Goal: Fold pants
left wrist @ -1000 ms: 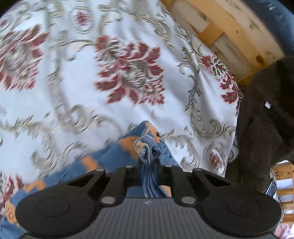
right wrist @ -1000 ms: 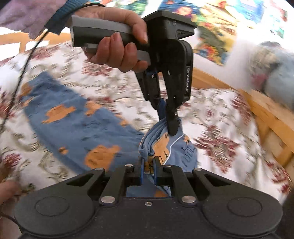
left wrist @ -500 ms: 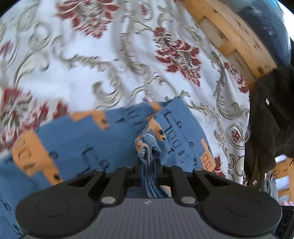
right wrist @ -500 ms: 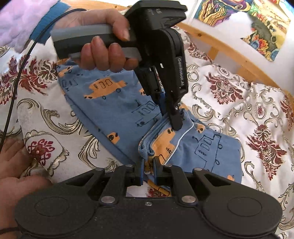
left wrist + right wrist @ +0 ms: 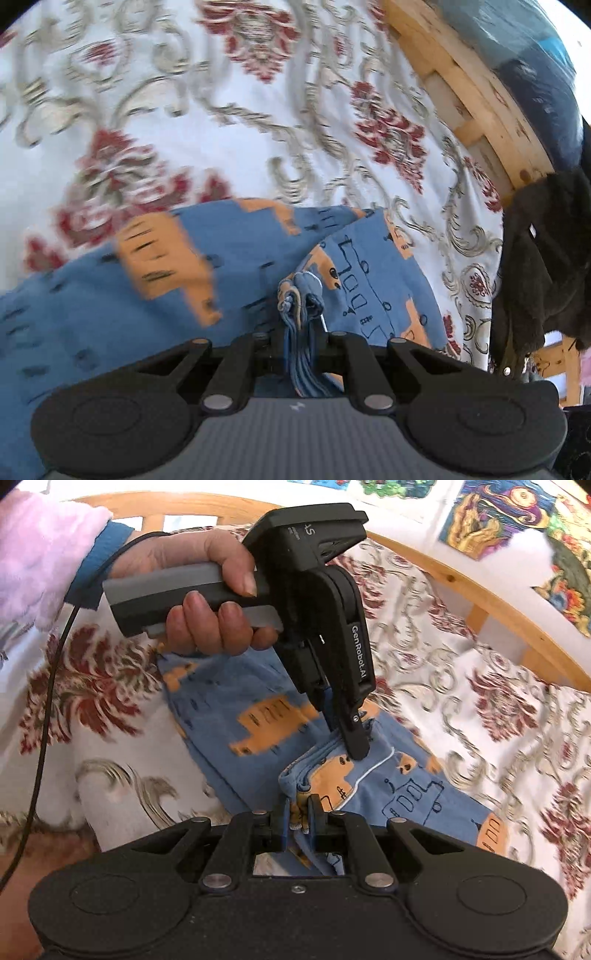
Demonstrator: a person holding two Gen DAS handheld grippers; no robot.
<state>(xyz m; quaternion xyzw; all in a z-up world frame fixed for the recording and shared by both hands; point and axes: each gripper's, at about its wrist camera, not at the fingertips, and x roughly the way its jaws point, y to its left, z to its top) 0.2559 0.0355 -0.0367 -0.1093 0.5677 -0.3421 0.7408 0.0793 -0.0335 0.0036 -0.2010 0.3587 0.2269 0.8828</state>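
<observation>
Left wrist view is pretty smeared: the bedspread (image 5: 207, 122) pattern and the orange prints on the pants (image 5: 110, 306) are just blur on the left half. The left gripper (image 5: 301, 332) fingertips are buried in bunched fabric, can't see the pads. Dark fuzzy thing (image 5: 543, 258) at the right runs off the edge, no idea what it is. Right gripper (image 5: 298, 818) body hides the near fabric.

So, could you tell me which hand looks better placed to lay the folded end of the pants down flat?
Probably neither alone: the left gripper and right gripper are both shut on the pants, side by side on one bunched edge.
</observation>
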